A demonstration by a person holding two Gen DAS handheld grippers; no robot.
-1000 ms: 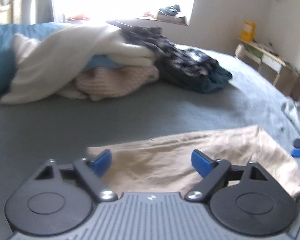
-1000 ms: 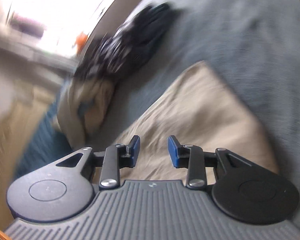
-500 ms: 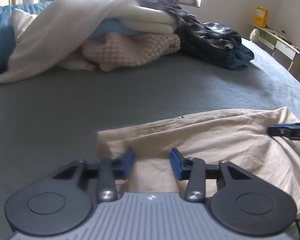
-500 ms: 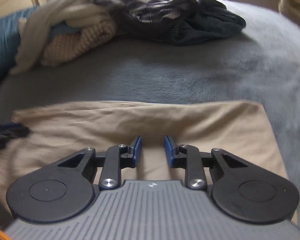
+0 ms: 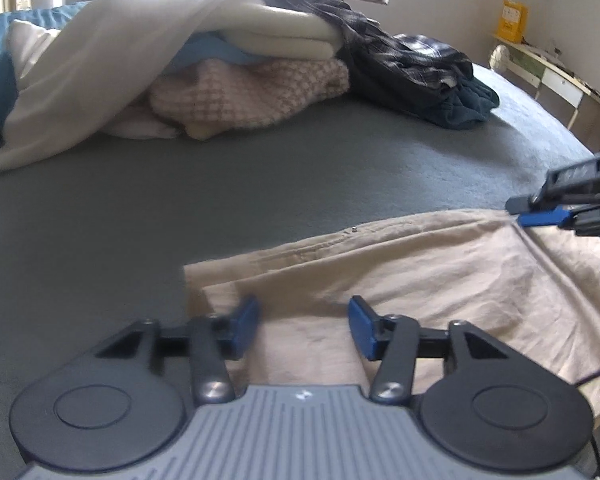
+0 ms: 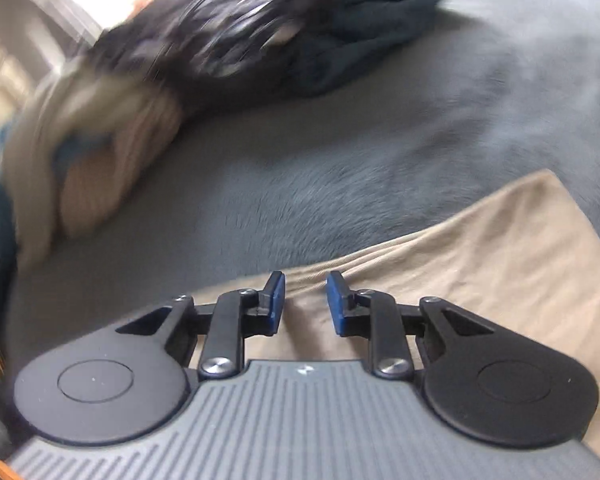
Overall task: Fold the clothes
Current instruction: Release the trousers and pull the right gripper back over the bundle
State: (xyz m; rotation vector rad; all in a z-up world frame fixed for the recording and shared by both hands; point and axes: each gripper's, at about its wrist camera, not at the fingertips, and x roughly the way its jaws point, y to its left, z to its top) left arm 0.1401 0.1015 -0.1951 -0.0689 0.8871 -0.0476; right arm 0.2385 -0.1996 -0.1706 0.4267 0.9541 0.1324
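A beige garment (image 5: 420,272) lies flat on the grey bed cover (image 5: 160,208), folded over along its left end. My left gripper (image 5: 302,326) hovers just above that left end. Its jaws are opening, with cloth under and between the blue pads but not pinched. My right gripper (image 6: 305,300) sits at the garment's (image 6: 480,260) far edge with a narrow gap between its pads. Cloth shows in that gap, and no clear pinch is visible. In the left wrist view the right gripper (image 5: 540,214) reaches in from the right, touching the garment's far right edge.
A heap of light clothes (image 5: 240,80) and a dark plaid and navy bundle (image 5: 412,68) lie at the far side of the bed, blurred in the right wrist view (image 6: 300,32). A low shelf (image 5: 556,76) with a yellow box (image 5: 510,20) stands by the right wall.
The left jaws narrowed over the garment's left end, then widened again. The right gripper swung across the garment to its far edge and has rolled; its view is tilted and blurred now.
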